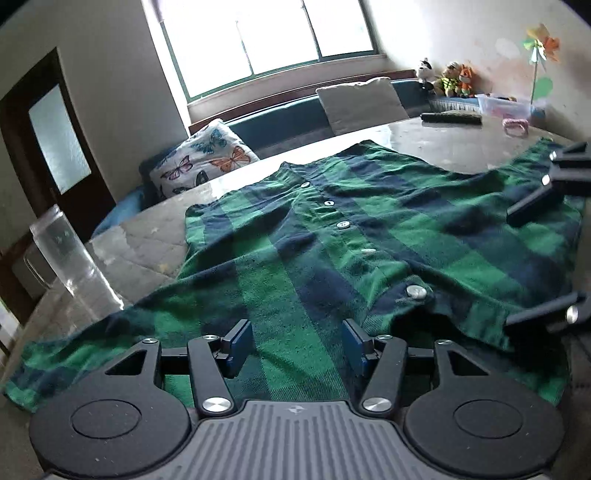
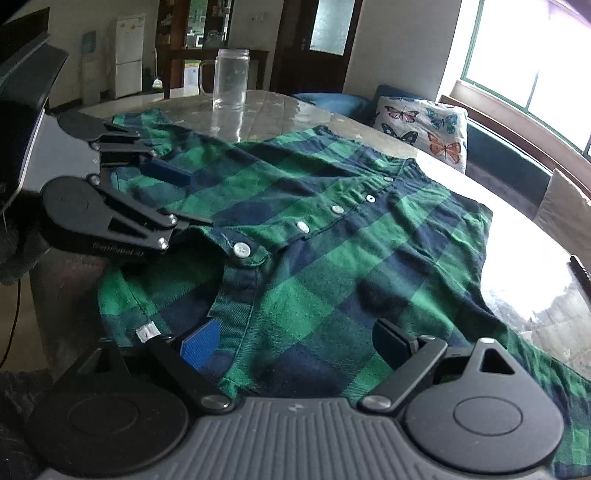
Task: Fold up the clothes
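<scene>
1. Green-and-navy plaid shirt (image 1: 369, 236) spread flat, front up, on a glossy stone-look table (image 1: 436, 136), buttoned along the placket.
2. Collar end nearest the grippers at the table's near edge; hem end at the far side, toward the window (image 1: 273, 33) in the left wrist view.
3. Long axis running collar to hem along the row of white buttons (image 1: 343, 224), slanting from near right to far left in the left wrist view and from near left to far right in the right wrist view.
4. One sleeve stretched out to the near left in the left wrist view, reaching toward the table's edge; the other trailing to the near right in the right wrist view.
5. Left gripper (image 1: 295, 345) low over the shoulder area left of the collar, fingers apart and spreading wider, plaid cloth seen between them, no pad pressing on it.
6. Right gripper (image 2: 295, 341) over the shoulder area right of the collar, fingers wide apart, blue pad (image 2: 201, 347) just above the fabric, nothing clamped.
7. Clear glass jar (image 2: 231, 79) upright on the table, beyond the left sleeve and clear of the shirt body.
8. Dark remote (image 1: 452, 118) and a small pink item lying at the table's far right, well apart from the shirt.
9. Butterfly-print cushion (image 1: 201, 162) on the blue bench beyond the table, beneath the window.
</scene>
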